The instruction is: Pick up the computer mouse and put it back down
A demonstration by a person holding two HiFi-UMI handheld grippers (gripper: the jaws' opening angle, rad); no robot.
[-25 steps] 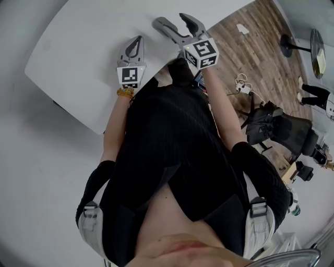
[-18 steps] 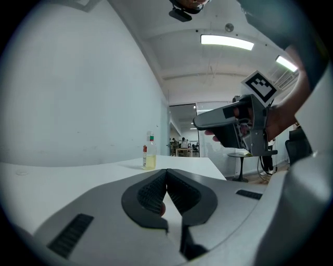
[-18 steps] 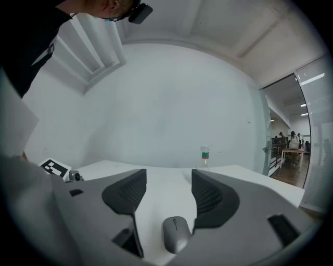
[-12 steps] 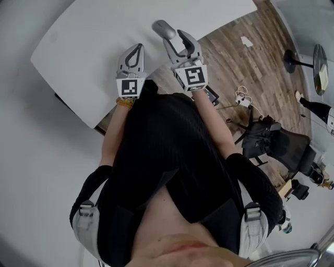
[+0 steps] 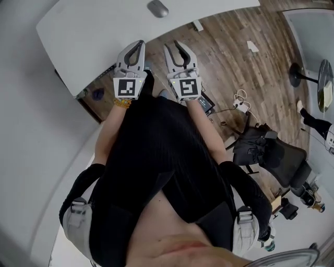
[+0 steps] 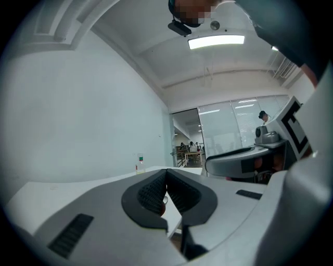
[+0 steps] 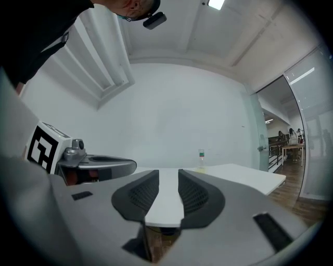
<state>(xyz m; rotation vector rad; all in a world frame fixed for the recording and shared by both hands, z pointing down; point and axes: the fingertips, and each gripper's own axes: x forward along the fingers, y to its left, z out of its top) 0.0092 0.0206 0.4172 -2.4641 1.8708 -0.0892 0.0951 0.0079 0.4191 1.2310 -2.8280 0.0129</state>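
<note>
Both grippers have drawn back from the mouse since the earlier frames. The right gripper jaws have just been closing and now stand at a narrow gap with nothing between them. The left gripper jaws meet at their tips, empty. The mouse lies on the white table, well apart from both grippers, which hang over the wooden floor.

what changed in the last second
The left gripper and right gripper drew back off the table, away from the computer mouse; the right jaws have just been closing, nothing between them. Unchanged: mouse lying on the table, left jaws shut.
</note>
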